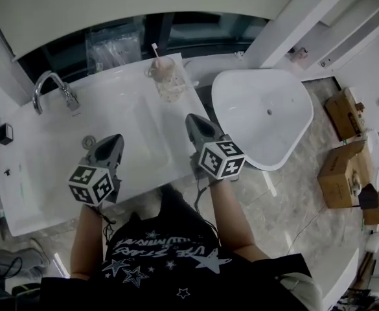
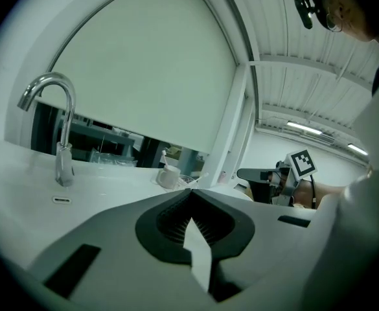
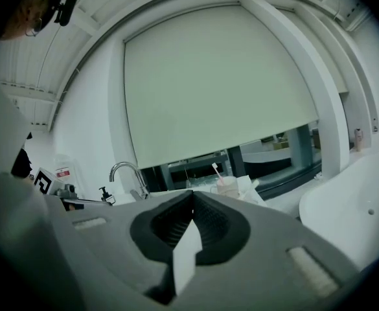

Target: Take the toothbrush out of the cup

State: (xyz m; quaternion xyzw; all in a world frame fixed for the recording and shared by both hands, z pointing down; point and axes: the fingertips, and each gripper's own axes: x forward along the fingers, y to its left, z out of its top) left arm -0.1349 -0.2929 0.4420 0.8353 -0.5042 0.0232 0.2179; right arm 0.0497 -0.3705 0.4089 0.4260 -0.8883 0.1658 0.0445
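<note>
A pale cup (image 1: 162, 69) stands at the back edge of the white sink counter (image 1: 40, 173), with a pink-handled toothbrush (image 1: 155, 49) upright in it. A clear glass (image 1: 170, 87) sits just in front of the cup. My left gripper (image 1: 116, 137) hovers over the basin, well short and left of the cup, shut and empty. My right gripper (image 1: 190, 117) hangs near the counter's right end, below the cup, also shut and empty. The cup (image 2: 170, 175) lies far beyond the closed left gripper (image 2: 190, 190). The cup (image 3: 227, 186) and toothbrush (image 3: 216, 170) show past the closed right gripper (image 3: 192, 192).
A chrome faucet (image 1: 50, 86) rises at the back left, and a drain (image 1: 89, 141) sits near the left gripper. A black dispenser (image 1: 3, 133) stands at the far left. A white tub-like basin (image 1: 260, 115) is right of the counter, with cardboard boxes (image 1: 348, 167) beyond it.
</note>
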